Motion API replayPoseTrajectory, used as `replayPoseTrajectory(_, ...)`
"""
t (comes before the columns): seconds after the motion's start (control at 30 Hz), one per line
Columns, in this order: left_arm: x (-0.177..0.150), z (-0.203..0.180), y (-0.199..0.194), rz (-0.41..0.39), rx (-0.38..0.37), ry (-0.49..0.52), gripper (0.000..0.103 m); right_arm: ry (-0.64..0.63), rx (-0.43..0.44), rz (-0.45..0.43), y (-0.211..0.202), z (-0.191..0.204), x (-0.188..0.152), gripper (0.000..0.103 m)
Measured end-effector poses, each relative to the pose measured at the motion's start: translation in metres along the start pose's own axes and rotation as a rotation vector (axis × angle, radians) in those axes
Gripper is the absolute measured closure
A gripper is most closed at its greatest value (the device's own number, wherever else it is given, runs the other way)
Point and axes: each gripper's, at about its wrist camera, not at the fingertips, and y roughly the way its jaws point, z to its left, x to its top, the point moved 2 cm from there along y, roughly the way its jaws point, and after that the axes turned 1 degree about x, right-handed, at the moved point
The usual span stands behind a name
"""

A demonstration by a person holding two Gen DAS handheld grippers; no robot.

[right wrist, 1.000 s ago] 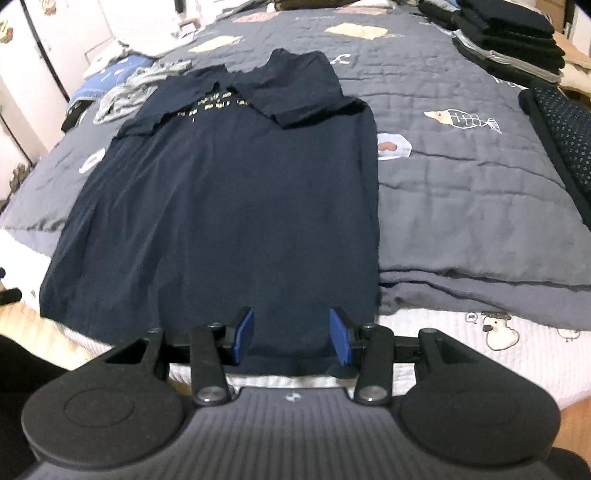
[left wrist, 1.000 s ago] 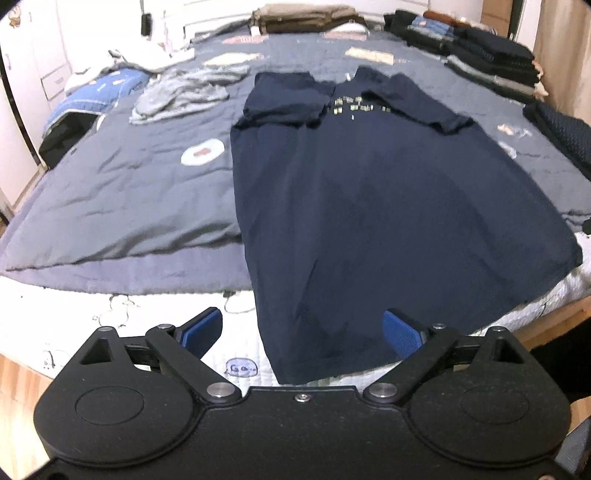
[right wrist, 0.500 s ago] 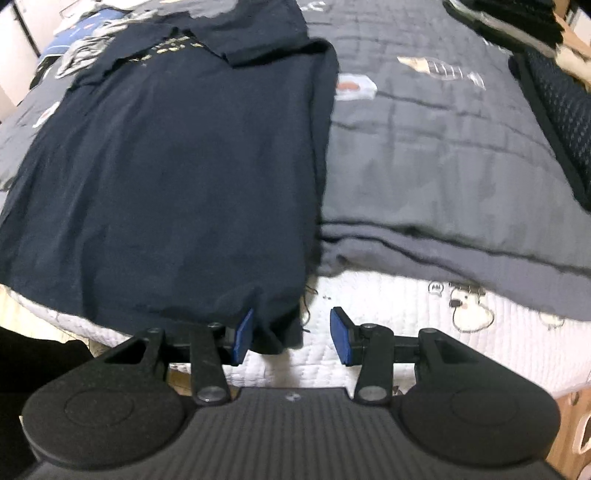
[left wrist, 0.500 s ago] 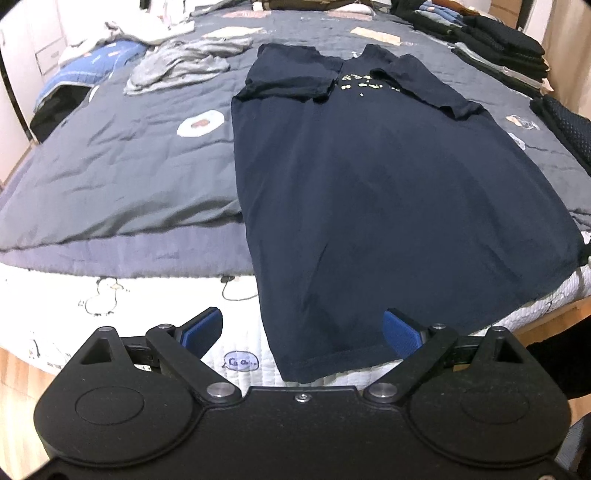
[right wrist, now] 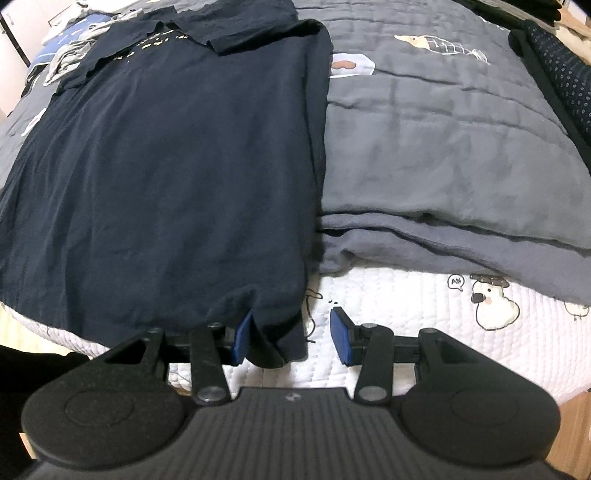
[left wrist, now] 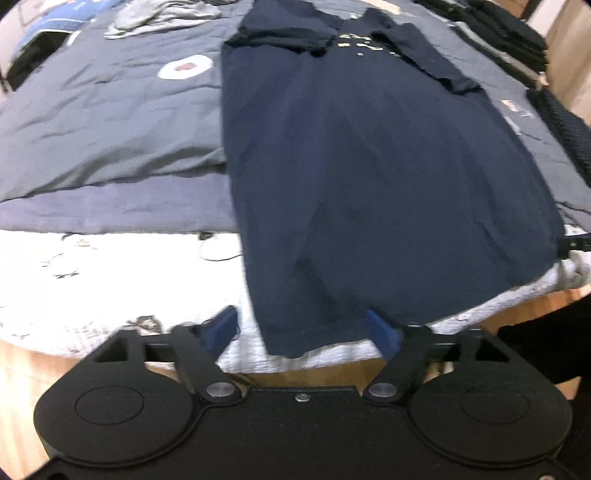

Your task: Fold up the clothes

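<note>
A dark navy T-shirt (left wrist: 369, 166) lies flat on the bed with both sleeves folded inward and its hem at the near edge. My left gripper (left wrist: 303, 330) is open, its blue pads either side of the hem's left corner. In the right wrist view the same T-shirt (right wrist: 166, 166) fills the left half. My right gripper (right wrist: 290, 338) is open around the hem's right corner; the cloth bunches against the left pad and the right pad stands apart over the white sheet.
A grey quilt (right wrist: 443, 147) covers the bed over a white printed sheet (right wrist: 480, 302). Stacks of folded dark clothes (left wrist: 509, 33) line the right side, with a dotted dark garment (right wrist: 561, 70) closer. A grey garment (left wrist: 159, 14) lies far left. Wooden floor lies below.
Both grippers have dropped and moved in to the shirt's hem corners. The right gripper shifted right along the hem and now has the corner between its open pads.
</note>
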Motion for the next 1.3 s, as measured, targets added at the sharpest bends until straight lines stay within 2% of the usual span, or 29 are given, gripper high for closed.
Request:
replayPoseTrajectory(0.03, 0.0, 0.001, 0.002, 0.002, -0.012, 0.002, 0.04, -0.002, 0.0, 0.001, 0.0, 0.001, 0.0, 0.059)
replayPoseTrajectory(0.13, 0.004, 0.005, 0.01, 0.031, 0.033, -0.007, 0.04, -0.009, -0.003, 0.009, 0.002, 0.001, 0.002, 0.058)
replayPoseTrajectory(0.23, 0.009, 0.006, 0.017, 0.068, 0.005, 0.005, 0.04, -0.001, -0.005, 0.02, 0.005, 0.0, 0.003, 0.056)
replayPoseTrajectory(0.33, 0.011, 0.008, 0.029, 0.123, 0.015, -0.001, 0.038, -0.005, -0.013, 0.026, 0.009, 0.001, 0.002, 0.054)
replayPoseTrajectory(0.4, 0.011, 0.01, 0.034, 0.138, 0.007, -0.017, 0.042, -0.006, -0.019, 0.023, 0.009, 0.003, 0.002, 0.053)
replayPoseTrajectory(0.47, 0.011, 0.009, 0.034, 0.116, -0.006, -0.022, 0.057, -0.008, -0.009, 0.007, 0.009, 0.005, 0.002, 0.055)
replayPoseTrajectory(0.5, 0.011, 0.008, 0.033, 0.113, -0.006, -0.017, 0.08, -0.009, 0.001, 0.002, 0.008, 0.006, 0.002, 0.062)
replayPoseTrajectory(0.53, 0.01, 0.007, 0.033, 0.11, -0.006, -0.013, 0.086, -0.01, 0.013, -0.002, 0.007, 0.007, 0.002, 0.078)
replayPoseTrajectory(0.6, 0.01, 0.007, 0.028, 0.084, -0.017, -0.008, 0.09, -0.01, 0.046, -0.01, 0.005, 0.01, 0.002, 0.091)
replayPoseTrajectory(0.7, 0.009, 0.007, 0.017, 0.028, -0.032, -0.008, 0.093, 0.025, 0.082, -0.048, -0.003, 0.01, 0.004, 0.095)
replayPoseTrajectory(0.83, 0.01, 0.012, -0.002, -0.061, -0.037, -0.023, 0.094, 0.154, 0.185, -0.13, -0.022, -0.005, 0.01, 0.096)
replayPoseTrajectory(1.03, 0.03, 0.02, -0.022, -0.179, -0.064, -0.074, 0.095, 0.27, 0.303, -0.247, -0.052, -0.013, 0.03, 0.096)
replayPoseTrajectory(1.3, 0.073, 0.024, -0.021, -0.265, -0.07, -0.114, 0.095, 0.335, 0.33, -0.31, -0.042, -0.02, 0.069, 0.096)
